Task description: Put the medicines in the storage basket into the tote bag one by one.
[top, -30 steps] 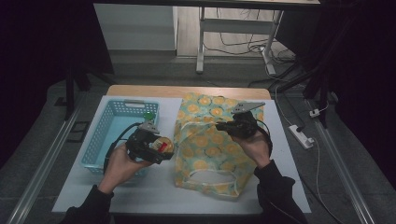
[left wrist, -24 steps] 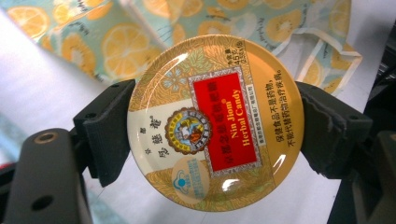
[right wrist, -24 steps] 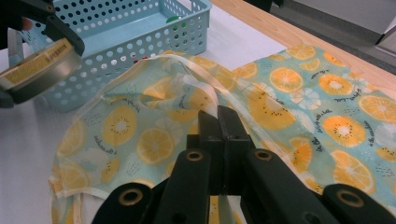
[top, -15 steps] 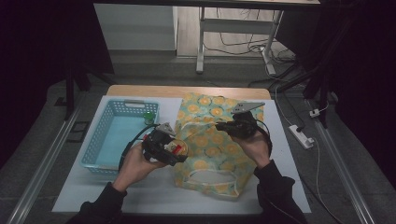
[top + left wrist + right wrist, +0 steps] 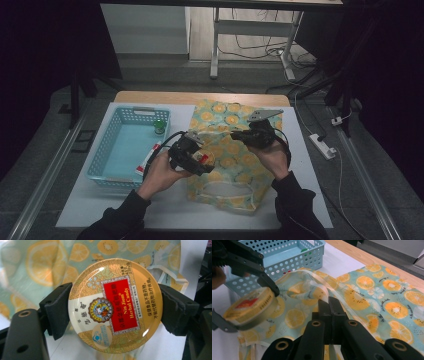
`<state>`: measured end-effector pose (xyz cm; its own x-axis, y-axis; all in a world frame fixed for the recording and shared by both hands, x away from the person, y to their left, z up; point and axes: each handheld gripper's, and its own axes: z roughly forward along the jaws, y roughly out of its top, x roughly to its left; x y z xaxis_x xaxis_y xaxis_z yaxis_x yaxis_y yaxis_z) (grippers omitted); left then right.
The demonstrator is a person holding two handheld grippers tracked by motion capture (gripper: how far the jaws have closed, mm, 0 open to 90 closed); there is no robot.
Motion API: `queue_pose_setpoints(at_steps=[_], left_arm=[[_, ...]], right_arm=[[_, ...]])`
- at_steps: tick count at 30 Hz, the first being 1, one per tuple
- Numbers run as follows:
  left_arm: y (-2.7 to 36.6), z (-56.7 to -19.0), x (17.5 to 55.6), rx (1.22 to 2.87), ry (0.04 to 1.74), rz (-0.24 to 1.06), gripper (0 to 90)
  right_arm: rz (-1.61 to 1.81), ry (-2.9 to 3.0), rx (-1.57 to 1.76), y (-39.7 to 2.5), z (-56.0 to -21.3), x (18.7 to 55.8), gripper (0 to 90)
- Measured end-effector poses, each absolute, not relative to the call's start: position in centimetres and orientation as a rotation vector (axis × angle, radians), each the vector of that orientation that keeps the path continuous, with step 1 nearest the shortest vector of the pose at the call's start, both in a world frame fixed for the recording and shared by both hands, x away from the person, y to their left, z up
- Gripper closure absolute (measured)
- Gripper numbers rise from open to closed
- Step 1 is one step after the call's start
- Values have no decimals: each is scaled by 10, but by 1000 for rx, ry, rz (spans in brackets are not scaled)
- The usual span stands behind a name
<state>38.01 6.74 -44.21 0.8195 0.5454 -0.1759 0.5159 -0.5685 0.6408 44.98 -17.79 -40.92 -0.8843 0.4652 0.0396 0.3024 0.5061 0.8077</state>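
Two black jaws of the left gripper (image 5: pixel 113 312) clamp a round gold tin of herbal candy with a red label (image 5: pixel 115 306) by its rim, one pad on each side, lid facing the camera. In the high view the left gripper (image 5: pixel 192 155) holds the tin (image 5: pixel 204 159) at centre frame, over the left edge of a pale teal fabric bag printed with orange slices (image 5: pixel 235 150). Right gripper (image 5: pixel 329 307) is clenched on a fold of the bag's cloth (image 5: pixel 362 290), jaws pressed together with the white-trimmed edge (image 5: pixel 322 281) running just ahead of them; in the high view it sits (image 5: pixel 240 134) right of centre, on the bag's upper half.

Step in hand, as I judge it: packing the tin into the bag, right side lifting the mouth open, left side bringing the tin to it. Tin is not in yet. Next move calls for a wider opening held up, then sliding the tin edge-first under the raised cloth before letting go.

Containers: light blue perforated plastic basket (image 5: pixel 112 150) at left of the bench (image 5: pixel 100 210) holds a small green-capped bottle (image 5: pixel 159 125) in its far right corner and a red-and-white tube (image 5: pixel 148 159) along its right wall. Can't tell what the bag holds.
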Motion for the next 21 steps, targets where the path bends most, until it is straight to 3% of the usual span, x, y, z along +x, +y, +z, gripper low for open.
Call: queue_pose_setpoints(at_steps=[21], left_arm=[[25,-463,409,2302,720,9,201]], right_arm=[[1318,2556,667,-177,-412,451,900]])
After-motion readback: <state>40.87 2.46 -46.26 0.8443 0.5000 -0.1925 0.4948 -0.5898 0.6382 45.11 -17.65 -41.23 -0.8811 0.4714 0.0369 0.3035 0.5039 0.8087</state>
